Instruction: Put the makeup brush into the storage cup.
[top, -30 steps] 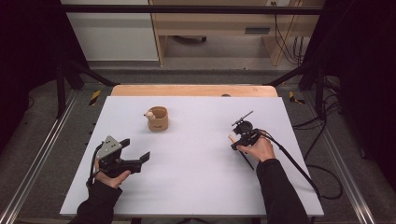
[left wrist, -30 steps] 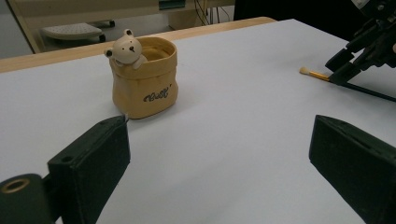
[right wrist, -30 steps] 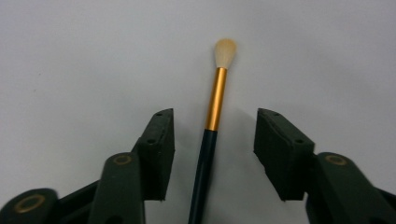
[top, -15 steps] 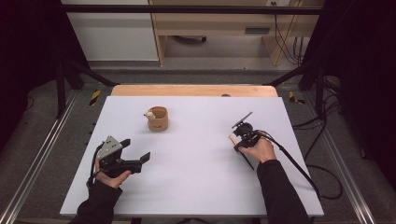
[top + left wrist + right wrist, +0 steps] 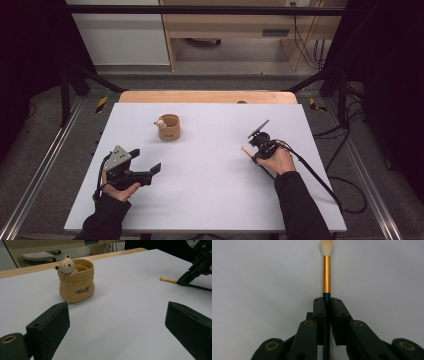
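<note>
A tan sack-shaped pot [image 5: 169, 128] with a small bear on its rim stands at the table's middle left, also close in the left gripper view [image 5: 76, 283]. My left gripper [image 5: 146, 160] rests near the front left, with its jaws [image 5: 117, 325] wide open and pointing toward the pot. My right gripper [image 5: 256, 149] is at the right, low over the table. Its jaws have just been closing and are now shut [image 5: 327, 302] on the dark handle of a brush [image 5: 326, 270] with a gold ferrule and a pale tip. The brush tip [image 5: 168, 280] pokes out toward the pot.
The white table top [image 5: 215, 190] has a wooden strip [image 5: 207, 96] along its far edge. Metal rails run down both sides. A cable [image 5: 320, 180] trails from the right gripper off the table's right side.
The right gripper's jaws have drawn together on the brush handle. Neither hand has shifted, and the pot stands where it was.
</note>
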`<state>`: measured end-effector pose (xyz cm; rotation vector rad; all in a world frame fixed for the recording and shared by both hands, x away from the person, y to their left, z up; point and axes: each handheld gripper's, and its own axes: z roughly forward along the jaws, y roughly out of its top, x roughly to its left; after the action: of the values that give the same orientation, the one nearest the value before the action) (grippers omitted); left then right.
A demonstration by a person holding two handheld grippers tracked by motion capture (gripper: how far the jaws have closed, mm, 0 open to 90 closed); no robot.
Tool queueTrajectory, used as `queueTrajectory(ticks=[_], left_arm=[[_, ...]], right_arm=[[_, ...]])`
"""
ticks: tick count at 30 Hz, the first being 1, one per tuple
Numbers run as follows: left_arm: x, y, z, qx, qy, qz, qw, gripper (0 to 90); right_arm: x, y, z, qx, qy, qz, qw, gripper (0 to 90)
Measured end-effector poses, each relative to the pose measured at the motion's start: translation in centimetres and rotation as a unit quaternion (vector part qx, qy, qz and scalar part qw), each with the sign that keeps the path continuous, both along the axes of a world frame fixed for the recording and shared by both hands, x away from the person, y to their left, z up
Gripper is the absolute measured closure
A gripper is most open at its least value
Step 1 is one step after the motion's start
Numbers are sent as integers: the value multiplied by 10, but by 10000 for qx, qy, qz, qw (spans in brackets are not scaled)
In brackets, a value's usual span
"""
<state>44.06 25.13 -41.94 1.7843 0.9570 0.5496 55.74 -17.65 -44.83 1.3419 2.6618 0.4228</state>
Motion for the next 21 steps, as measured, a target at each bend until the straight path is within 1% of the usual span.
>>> queueTrajectory(ticks=[9,11,14,18,21], left_arm=[[0,0,0,9,12,-2,10000,53],[1,0,-1,16,16,0,10000,53],[1,0,-1,19,16,1,10000,53],[1,0,0,15,17,2,10000,53],[1,0,0,4,17,4,10000,53]], right_arm=[[0,1,0,-58,-15,7,10000,834],[0,0,1,-15,24,16,10000,835],[1,0,1,-13,29,0,10000,835],[1,-2,3,52,57,29,10000,835],[-1,-5,10,170,39,6,9998,835]])
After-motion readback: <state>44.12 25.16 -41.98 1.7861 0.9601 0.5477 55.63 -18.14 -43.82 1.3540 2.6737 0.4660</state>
